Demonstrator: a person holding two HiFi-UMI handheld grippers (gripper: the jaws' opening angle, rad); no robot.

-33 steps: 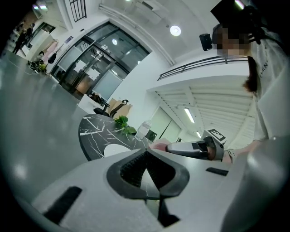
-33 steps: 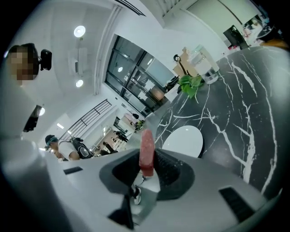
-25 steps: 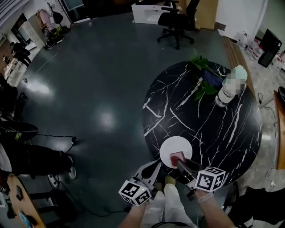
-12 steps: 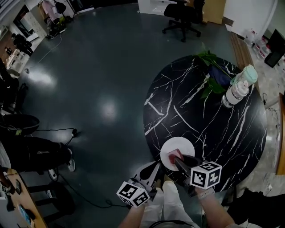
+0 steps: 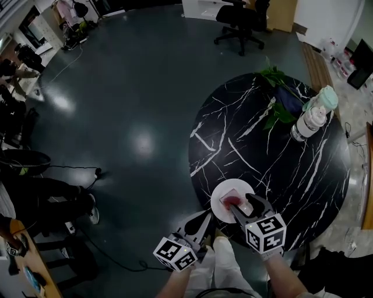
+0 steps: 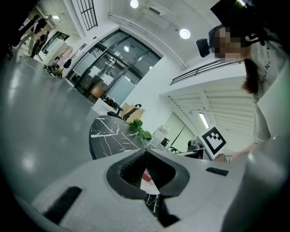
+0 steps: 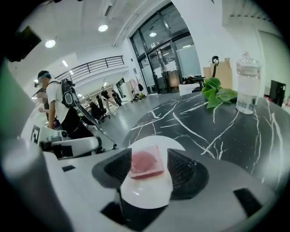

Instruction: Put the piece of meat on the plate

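The pink piece of meat (image 5: 232, 199) lies flat on the white plate (image 5: 217, 205) at the near edge of the round black marble table (image 5: 274, 157). My right gripper (image 5: 242, 204) reaches over the plate. Its jaws are opening, with the meat (image 7: 145, 162) between them. Both pads (image 7: 118, 168) stand off the meat, the right one by a clearer gap. My left gripper (image 5: 201, 221) hangs just off the table's edge, left of the plate, shut and empty. In the left gripper view the tips (image 6: 146, 149) meet, and the plate (image 6: 150, 185) shows behind them.
A clear water bottle (image 5: 312, 116) and a bunch of green leaves (image 5: 280, 107) stand at the table's far side. An office chair (image 5: 239, 17) is beyond on the dark floor. A person (image 7: 54, 104) stands to the left in the right gripper view.
My right gripper has rolled and its jaws have spread off the meat, which now rests flat on the plate. The left gripper has kept still.
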